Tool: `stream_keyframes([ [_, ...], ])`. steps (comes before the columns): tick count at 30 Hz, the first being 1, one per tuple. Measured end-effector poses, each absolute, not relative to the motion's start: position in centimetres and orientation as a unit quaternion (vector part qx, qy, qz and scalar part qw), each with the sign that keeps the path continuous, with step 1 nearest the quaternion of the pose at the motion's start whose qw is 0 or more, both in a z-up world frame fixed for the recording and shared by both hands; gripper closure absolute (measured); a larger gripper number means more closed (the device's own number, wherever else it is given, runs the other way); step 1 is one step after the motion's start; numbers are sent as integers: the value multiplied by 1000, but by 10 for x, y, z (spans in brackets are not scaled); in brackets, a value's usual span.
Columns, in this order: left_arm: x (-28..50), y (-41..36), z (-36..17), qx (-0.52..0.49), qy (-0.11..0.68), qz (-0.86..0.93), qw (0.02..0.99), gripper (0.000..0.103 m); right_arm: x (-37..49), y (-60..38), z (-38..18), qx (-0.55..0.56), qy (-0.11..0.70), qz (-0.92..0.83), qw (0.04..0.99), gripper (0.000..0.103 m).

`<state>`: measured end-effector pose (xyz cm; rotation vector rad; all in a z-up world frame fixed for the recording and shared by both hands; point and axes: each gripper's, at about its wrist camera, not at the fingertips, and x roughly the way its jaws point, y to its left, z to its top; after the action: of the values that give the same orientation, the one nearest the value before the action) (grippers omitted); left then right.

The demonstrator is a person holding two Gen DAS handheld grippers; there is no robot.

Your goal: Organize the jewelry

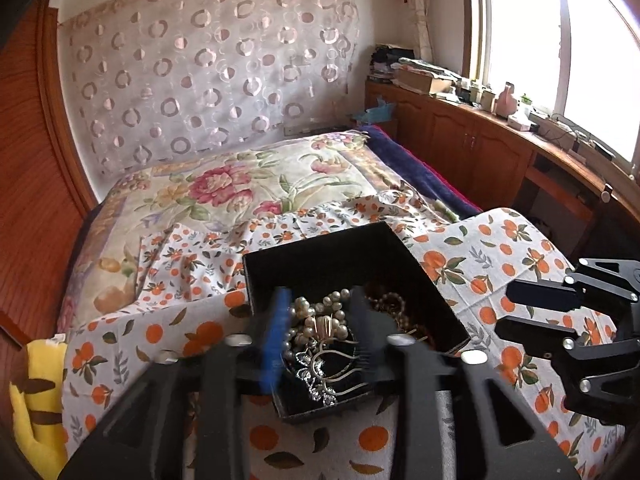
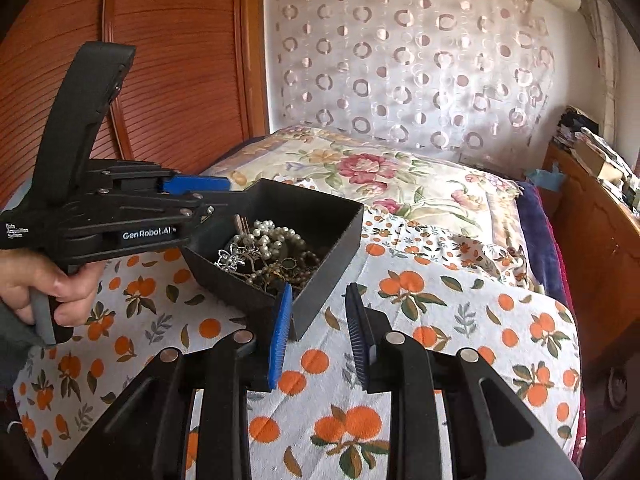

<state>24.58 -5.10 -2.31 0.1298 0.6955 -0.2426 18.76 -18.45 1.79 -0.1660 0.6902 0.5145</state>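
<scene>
A black open box (image 1: 320,248) (image 2: 320,208) full of tangled jewelry sits tilted on the orange-print cloth. Inside are pearl strands (image 1: 324,312) (image 2: 272,236), a silver rhinestone piece (image 1: 316,372) (image 2: 232,258) and brown bead chains (image 1: 392,304). My left gripper (image 1: 320,320) (image 2: 212,192) is open, its fingers reaching over the box's near rim into the jewelry. My right gripper (image 2: 316,320) is open and empty, just beside the box's near corner; it also shows in the left wrist view (image 1: 536,312) at the right.
The box rests on a bed with an orange-print cloth (image 2: 440,320) and a floral quilt (image 1: 224,184). A yellow plush (image 1: 36,400) lies at the left edge. A wooden wardrobe (image 2: 168,60) stands left; a cluttered wooden cabinet (image 1: 480,136) runs under the window.
</scene>
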Motion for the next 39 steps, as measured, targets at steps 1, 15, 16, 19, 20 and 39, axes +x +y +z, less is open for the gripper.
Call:
stream_keyframes([
  [1,243,-51,-22,63,338,-117,932,56,186,-186,19,-78,333,248,906,73],
  [15,160,-27,-4,48,316,-57,946,8,132,-192,28,-48,318,213,923,62],
  [16,153,-26,-3,47,313,-53,947,8,128,-193,30,-45,315,209,925,56],
  [19,129,-19,5,38,305,-47,951,8,108,-194,40,-39,295,199,934,27],
  [20,124,-18,7,35,303,-47,951,8,103,-195,43,-36,289,193,937,17],
  [39,39,-6,23,16,264,-28,964,8,25,-214,76,10,224,138,965,3],
])
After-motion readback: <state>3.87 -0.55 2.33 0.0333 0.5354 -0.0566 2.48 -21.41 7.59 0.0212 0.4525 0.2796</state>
